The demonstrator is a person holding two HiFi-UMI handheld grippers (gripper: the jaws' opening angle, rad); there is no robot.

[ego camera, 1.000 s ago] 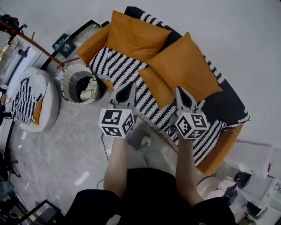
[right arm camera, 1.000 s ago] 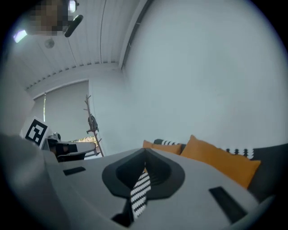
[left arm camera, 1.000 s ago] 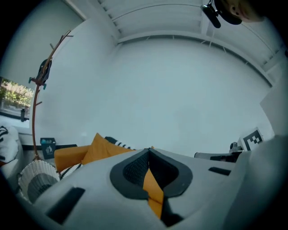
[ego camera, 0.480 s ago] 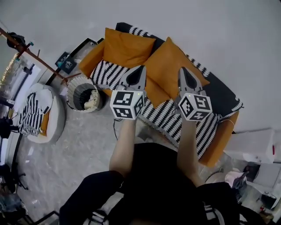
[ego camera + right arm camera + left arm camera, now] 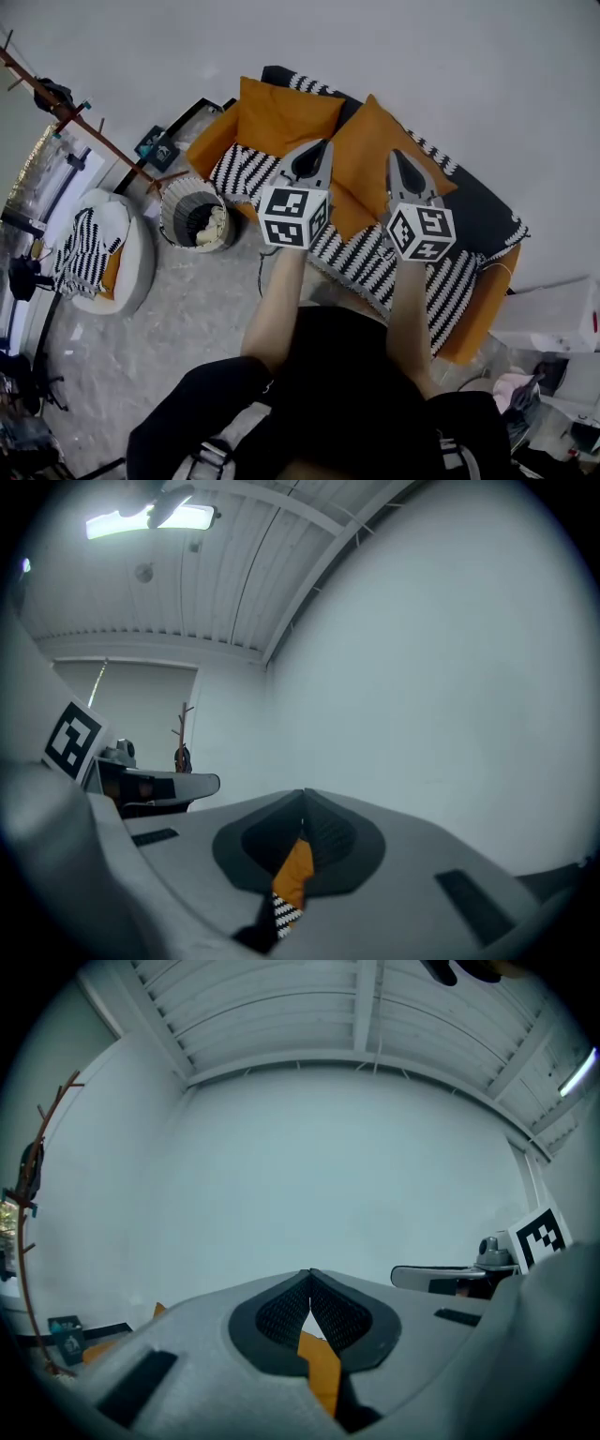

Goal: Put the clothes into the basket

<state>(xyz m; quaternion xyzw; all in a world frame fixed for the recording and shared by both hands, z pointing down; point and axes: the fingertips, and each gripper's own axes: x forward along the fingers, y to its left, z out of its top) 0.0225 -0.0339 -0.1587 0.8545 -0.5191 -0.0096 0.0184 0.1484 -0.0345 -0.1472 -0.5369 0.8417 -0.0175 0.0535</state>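
A round woven basket (image 5: pixel 170 212) stands on the floor at the sofa's left end, with pale clothes (image 5: pixel 214 226) lying inside it. My left gripper (image 5: pixel 324 143) and right gripper (image 5: pixel 394 153) are held side by side, high in front of the sofa (image 5: pixel 487 220) and well right of the basket. Both are shut with nothing in them. In the left gripper view the jaws (image 5: pixel 309 1274) meet at the tip and face a bare white wall. The right gripper (image 5: pixel 303 794) looks the same in its own view.
The sofa carries two orange cushions (image 5: pixel 281 117) and a black-and-white striped blanket (image 5: pixel 361 262). A round white seat (image 5: pixel 136 262) with a striped cloth stands at the left. A coat rack (image 5: pixel 75 122) and frames (image 5: pixel 159 150) are at the wall. A white box (image 5: pixel 553 314) is on the right.
Both grippers have risen together and now show over the cushions instead of the blanket's front. The head view has pulled back, so sofa and basket look smaller.
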